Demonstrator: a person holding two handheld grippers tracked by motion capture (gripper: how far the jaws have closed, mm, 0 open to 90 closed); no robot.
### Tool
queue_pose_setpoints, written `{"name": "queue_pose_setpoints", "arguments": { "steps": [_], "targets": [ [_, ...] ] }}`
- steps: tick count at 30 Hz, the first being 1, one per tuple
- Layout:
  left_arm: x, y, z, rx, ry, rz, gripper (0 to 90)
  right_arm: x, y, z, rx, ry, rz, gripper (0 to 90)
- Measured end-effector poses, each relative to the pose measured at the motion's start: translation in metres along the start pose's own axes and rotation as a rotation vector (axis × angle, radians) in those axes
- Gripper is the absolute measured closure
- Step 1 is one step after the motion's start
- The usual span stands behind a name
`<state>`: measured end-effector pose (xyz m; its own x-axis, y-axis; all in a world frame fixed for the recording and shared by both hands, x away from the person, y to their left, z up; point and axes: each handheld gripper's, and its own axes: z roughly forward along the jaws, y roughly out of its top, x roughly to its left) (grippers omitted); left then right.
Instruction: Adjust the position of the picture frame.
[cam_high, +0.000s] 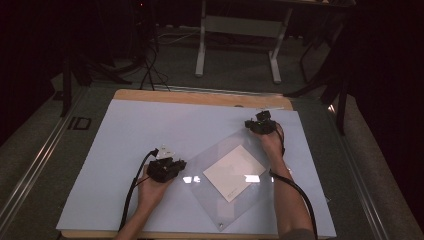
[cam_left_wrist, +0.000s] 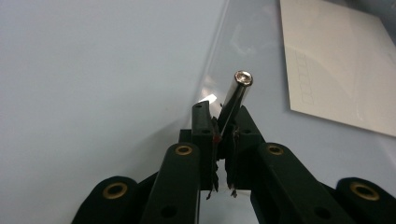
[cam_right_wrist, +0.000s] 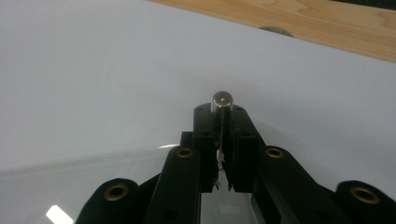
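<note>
A clear plastic sheet (cam_high: 220, 210) lies cornerwise on the white table cover (cam_high: 125, 135), with a cream card (cam_high: 234, 172) at its middle. My left gripper (cam_high: 181, 164) rests at the sheet's left corner, shut on a short shiny metal pin (cam_left_wrist: 236, 95) that sticks out past the jaws (cam_left_wrist: 220, 112). In this view the card (cam_left_wrist: 341, 70) lies to the upper right. At the sheet's far corner, my right gripper (cam_high: 257, 122) is shut on a similar metal pin (cam_right_wrist: 222, 101), whose round end shows just above the jaw tips (cam_right_wrist: 222, 113).
The wooden table edge (cam_right_wrist: 327, 23) runs just beyond the white cover at the far side. A small screw or hole (cam_high: 220, 225) marks the clear sheet's near corner. Cables trail from both grippers along the person's forearms. A desk frame (cam_high: 240, 45) stands on the floor behind.
</note>
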<state>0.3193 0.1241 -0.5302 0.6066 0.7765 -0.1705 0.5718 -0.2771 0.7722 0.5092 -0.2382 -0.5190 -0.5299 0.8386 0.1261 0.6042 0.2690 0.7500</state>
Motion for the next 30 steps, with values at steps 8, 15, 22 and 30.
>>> {"name": "queue_pose_setpoints", "arguments": {
  "steps": [8, 15, 22, 30],
  "targets": [
    [0.006, 0.010, -0.008, -0.024, 0.029, -0.006, 83.3, 0.000, 0.005, -0.012, 0.000, 0.016, 0.014, 84.1],
    [0.013, 0.018, -0.013, -0.034, 0.031, -0.017, 82.9, -0.001, 0.005, -0.019, 0.012, 0.032, 0.029, 84.0],
    [0.024, 0.031, -0.019, -0.052, 0.043, -0.026, 82.7, 0.002, 0.007, -0.034, -0.003, 0.042, 0.027, 83.7],
    [0.044, 0.046, -0.018, -0.039, 0.064, -0.035, 82.6, 0.005, 0.002, -0.044, -0.017, 0.048, 0.043, 83.2]
  ]
}}
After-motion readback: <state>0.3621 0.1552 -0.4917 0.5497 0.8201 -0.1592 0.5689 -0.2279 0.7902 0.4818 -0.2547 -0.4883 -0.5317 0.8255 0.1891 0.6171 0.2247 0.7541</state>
